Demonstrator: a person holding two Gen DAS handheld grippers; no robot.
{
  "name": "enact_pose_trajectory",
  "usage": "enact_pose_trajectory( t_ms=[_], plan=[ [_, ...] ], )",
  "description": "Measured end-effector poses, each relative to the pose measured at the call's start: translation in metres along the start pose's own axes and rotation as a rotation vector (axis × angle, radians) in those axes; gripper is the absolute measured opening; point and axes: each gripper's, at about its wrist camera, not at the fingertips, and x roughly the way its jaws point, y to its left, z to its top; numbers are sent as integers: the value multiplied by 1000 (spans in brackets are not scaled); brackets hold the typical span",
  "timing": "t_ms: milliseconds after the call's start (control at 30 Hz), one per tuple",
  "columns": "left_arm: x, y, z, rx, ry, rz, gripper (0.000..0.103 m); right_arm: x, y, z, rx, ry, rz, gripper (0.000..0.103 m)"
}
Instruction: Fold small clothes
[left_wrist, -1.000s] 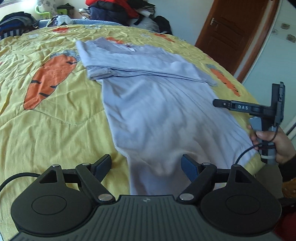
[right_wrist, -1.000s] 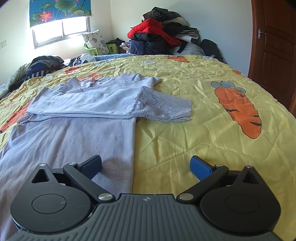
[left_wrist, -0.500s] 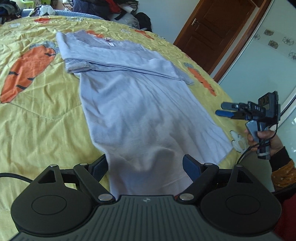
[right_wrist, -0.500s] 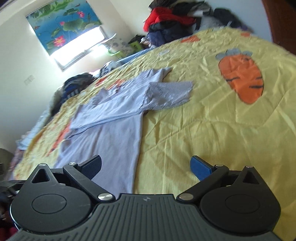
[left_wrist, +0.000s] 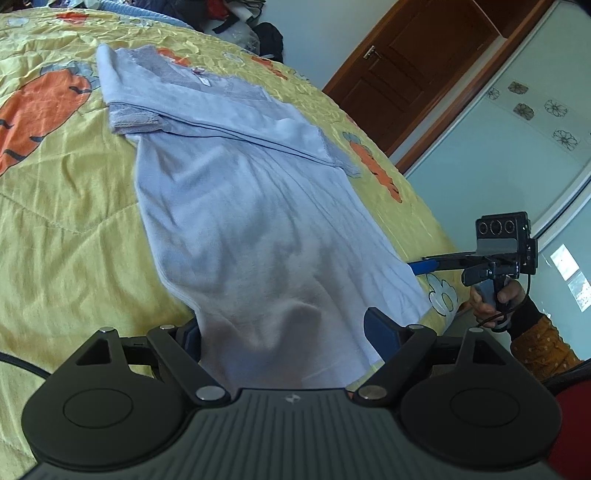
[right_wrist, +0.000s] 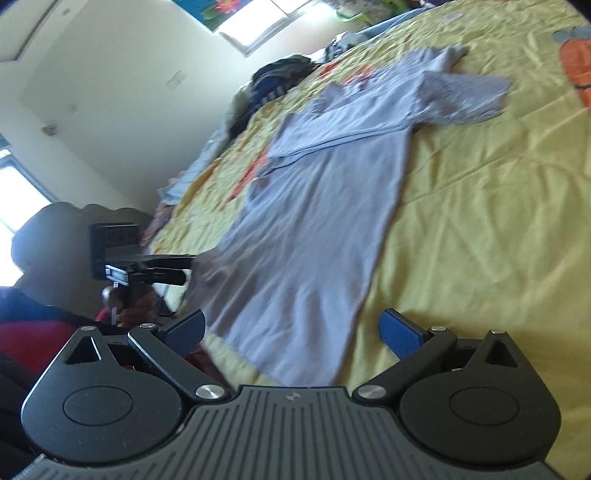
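A pale lilac shirt (left_wrist: 251, 206) lies flat on the yellow carrot-print bedspread (left_wrist: 62, 206), its sleeves folded across the chest and its hem toward me. It also shows in the right wrist view (right_wrist: 325, 206). My left gripper (left_wrist: 284, 332) is open, its blue pads on either side of the hem's left part. My right gripper (right_wrist: 291, 328) is open at the hem's right corner. In the left wrist view the right gripper (left_wrist: 439, 264) reaches the hem's right edge from the side. In the right wrist view the left gripper (right_wrist: 184, 267) is at the hem's far corner.
Piles of clothes (right_wrist: 280, 74) lie at the far end of the bed. A brown door (left_wrist: 406, 62) and a pale wardrobe panel (left_wrist: 517, 155) stand to the right of the bed. The bed's near edge is just under the hem.
Both grippers have turned inward and come down to the shirt's hem, one at each corner. The left pads now straddle the cloth. The shirt has not moved.
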Motion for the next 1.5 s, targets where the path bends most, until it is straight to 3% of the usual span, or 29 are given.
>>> enact_pose_trajectory(
  t_ms=[300,367,467,567,633,700,733,800,833,1067,1267,1500],
  plan=[
    [7,-2,2,2,-1,-17,86,40,17,12,-41,31,63,100],
    [8,-3,3,2,-3,-14,86,50,21,15,-50,38,59,94],
    [10,-6,3,17,-8,-2,86,64,24,17,-41,37,56,79],
    [10,-9,1,30,-13,14,85,72,21,18,-18,41,20,50],
    [10,-10,0,43,-15,40,73,72,15,18,20,37,-25,20],
    [10,-9,1,48,2,74,36,66,7,14,58,23,-39,12],
    [10,-6,1,36,6,88,31,64,7,11,67,15,-41,11],
    [9,1,1,-2,16,81,11,60,9,4,68,2,-56,11],
    [9,5,0,-23,19,78,9,58,11,1,66,-4,-66,11],
    [6,-4,-4,-3,-14,110,6,55,20,-11,94,-53,-107,11],
    [-6,-17,4,39,-90,103,5,52,29,1,107,-126,-50,11],
    [-11,-29,16,75,-150,172,5,45,36,16,83,-198,-36,11]
  ],
)
